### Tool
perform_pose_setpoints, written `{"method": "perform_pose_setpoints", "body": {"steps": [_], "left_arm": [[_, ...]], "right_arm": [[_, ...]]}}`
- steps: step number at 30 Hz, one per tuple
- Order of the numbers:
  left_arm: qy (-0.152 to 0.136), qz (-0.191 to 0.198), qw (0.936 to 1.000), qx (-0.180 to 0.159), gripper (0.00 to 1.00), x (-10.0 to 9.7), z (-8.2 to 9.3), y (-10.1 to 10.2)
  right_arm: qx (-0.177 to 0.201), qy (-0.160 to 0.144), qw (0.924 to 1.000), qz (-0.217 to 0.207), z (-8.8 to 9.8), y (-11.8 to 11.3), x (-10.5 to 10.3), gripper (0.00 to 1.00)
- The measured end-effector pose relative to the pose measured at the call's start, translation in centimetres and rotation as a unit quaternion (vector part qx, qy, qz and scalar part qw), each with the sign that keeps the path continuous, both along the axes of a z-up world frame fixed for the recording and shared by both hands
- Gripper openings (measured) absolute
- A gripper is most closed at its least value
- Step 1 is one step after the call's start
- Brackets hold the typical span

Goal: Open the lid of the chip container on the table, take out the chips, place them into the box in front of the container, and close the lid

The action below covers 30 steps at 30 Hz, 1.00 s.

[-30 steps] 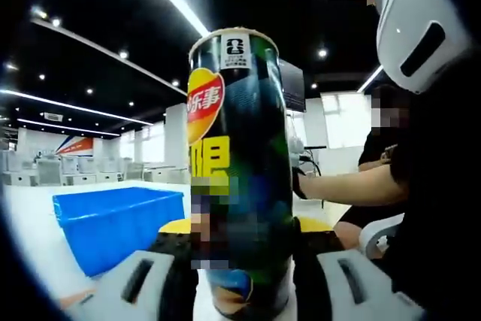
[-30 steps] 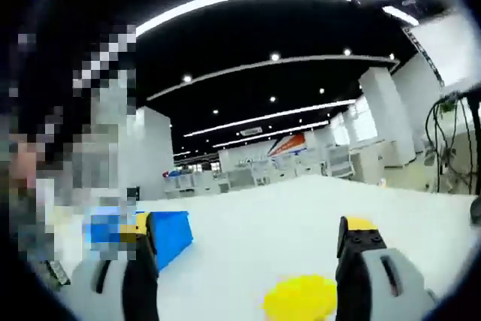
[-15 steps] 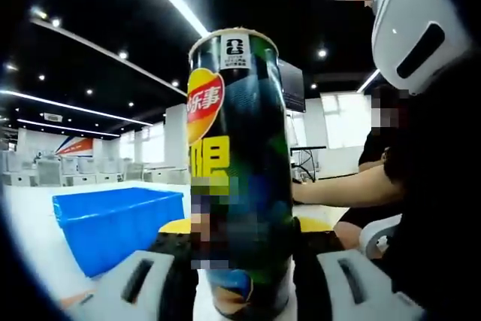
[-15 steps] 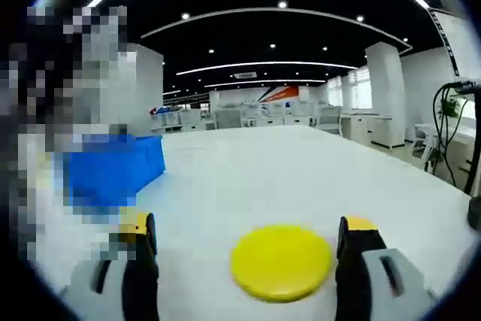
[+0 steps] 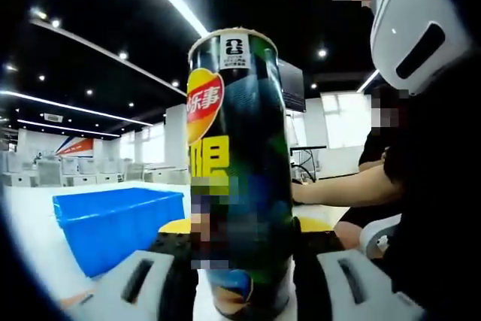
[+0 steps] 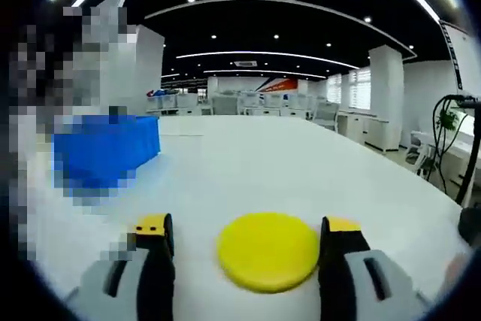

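Observation:
A tall dark-green chip can stands upright with my left gripper shut on its lower part. The can's top rim shows no lid. Left of the can, on the white table, sits the blue box. The yellow lid lies flat on the table between the fingers of my right gripper. That gripper is open and low over the table. Its right finger is close to the lid's edge and the left finger stands clear of it. The blue box is also at the far left, partly under mosaic.
A seated person with an arm stretched over the table fills the right side of the left gripper view. A white moulded piece with a dark slot hangs at the upper right. The white table stretches far ahead. Cables hang at the right.
The right gripper's view has come lower and closer to the yellow lid, and its jaws have narrowed a little around it. The left gripper and the can have not moved.

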<state>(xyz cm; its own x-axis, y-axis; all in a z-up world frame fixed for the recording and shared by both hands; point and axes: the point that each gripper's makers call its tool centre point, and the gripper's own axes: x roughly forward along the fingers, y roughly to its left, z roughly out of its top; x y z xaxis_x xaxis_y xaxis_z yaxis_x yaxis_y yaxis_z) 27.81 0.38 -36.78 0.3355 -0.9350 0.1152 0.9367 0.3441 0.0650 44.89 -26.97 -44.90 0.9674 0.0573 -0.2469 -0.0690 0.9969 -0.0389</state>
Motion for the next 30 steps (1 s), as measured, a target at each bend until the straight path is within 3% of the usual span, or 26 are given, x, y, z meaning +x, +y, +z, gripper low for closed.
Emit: {"method": "perform_pose_setpoints", "body": {"steps": [6,22,26,30], "left_arm": [[-0.001,0.000,1.0000,0.000,0.49,0.0,0.0,0.0],[-0.003,-0.001,1.0000,-0.001,0.49,0.0,0.0,0.0],[-0.002,-0.003,1.0000,-0.003,0.49,-0.1,0.0,-0.1],[-0.002,-0.003,1.0000,-0.003,0.49,-0.1,0.0,-0.1]], "right_arm": [[-0.006,-0.001,0.9996,-0.028,0.1,-1.1,-0.2,0.50],[-0.001,0.024,0.9985,-0.048,0.4,-1.7,-1.0,0.49],[0.028,0.003,0.9981,-0.055,2.0,-2.4,-1.1,0.49],[0.014,-0.037,0.9973,-0.062,5.7,-2.9,-1.1,0.49]]}}
